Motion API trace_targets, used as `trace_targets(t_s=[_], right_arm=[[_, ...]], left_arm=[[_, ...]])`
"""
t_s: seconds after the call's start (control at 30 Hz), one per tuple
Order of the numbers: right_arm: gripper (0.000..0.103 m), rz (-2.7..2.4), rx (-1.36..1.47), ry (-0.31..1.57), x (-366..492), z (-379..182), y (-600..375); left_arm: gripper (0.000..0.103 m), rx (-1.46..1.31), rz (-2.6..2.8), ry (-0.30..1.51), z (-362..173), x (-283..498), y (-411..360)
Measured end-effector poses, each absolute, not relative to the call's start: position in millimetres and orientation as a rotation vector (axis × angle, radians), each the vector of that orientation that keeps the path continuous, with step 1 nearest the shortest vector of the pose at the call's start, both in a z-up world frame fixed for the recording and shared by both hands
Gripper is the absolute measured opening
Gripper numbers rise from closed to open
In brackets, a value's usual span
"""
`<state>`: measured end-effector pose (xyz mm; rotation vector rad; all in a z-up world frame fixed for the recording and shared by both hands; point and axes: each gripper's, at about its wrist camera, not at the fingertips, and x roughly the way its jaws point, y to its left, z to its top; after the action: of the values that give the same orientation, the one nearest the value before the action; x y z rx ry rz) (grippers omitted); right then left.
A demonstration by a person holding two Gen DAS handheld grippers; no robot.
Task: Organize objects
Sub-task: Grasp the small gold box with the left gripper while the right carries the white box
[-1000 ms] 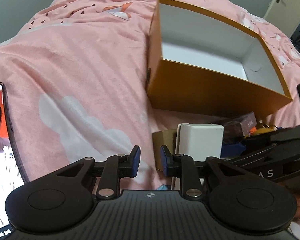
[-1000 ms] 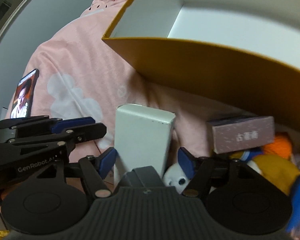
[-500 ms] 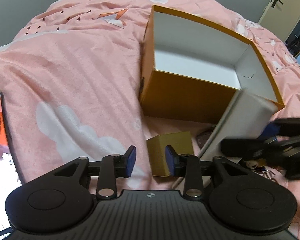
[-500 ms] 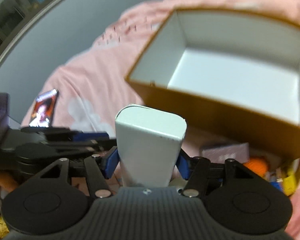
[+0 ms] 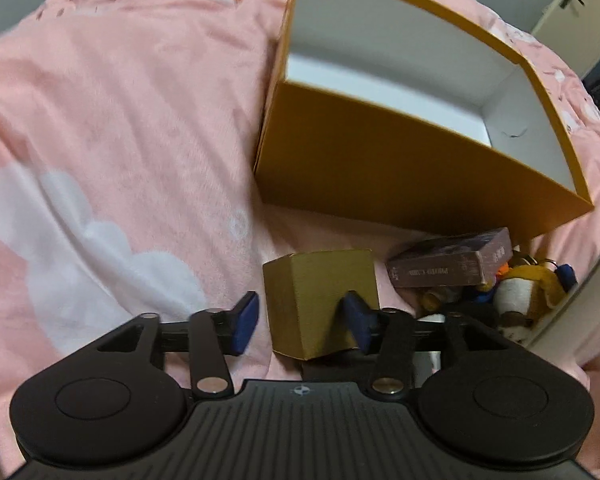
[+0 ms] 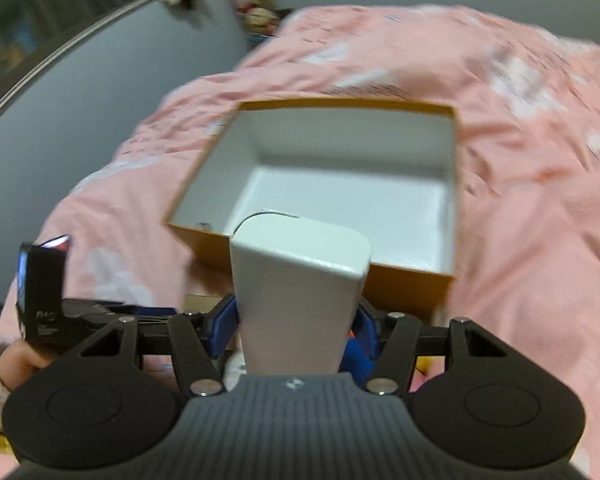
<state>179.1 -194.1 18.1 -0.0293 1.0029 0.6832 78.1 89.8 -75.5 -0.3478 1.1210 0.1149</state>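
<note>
Carrying the white box (image 6: 300, 292) clamped in the right gripper (image 6: 296, 328); it may clip the orange box (image 6: 400, 280) rim. The left gripper (image 5: 300, 320), jaws opening around the gold box (image 5: 320, 300), could nudge it.

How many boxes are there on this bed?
4: big orange box open on the bed, gold box between the opening left tongs, purple box beside it, white box in the right tongs.

The white box (image 6: 300, 292) hid part of the orange box's (image 6: 412, 276) near wall. Behind the maroon box (image 5: 452, 264), plush toys (image 5: 520, 292) lay partly hidden. The far bedding (image 6: 520, 80) was blurred.
</note>
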Motion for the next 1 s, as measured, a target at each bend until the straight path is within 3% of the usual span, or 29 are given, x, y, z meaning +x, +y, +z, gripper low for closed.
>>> trace_targets(t_s=[0.17,0.33,0.7,1.0], right_arm=[[0.062,0.627,0.045,1.059,196.3,-11.1,-201.8],[0.062,0.625,0.099,1.049,203.5,-24.6,-207.5],[0.075,0.651,0.355,1.163,206.6,-61.2,-233.0],[0.066,0.723,0.534,1.147,208.8,-79.9,-257.9]], left_arm=[[0.075,-0.430,0.092,1.130,-92.7,83.4,98.3],[0.078,-0.461,0.068,1.137,-105.7,91.9,96.1],[0.061,-0.490,0.041,1.100,-95.7,87.8,89.4],[0.056,-0.471,0.016,1.031,-61.8,75.9,85.7]])
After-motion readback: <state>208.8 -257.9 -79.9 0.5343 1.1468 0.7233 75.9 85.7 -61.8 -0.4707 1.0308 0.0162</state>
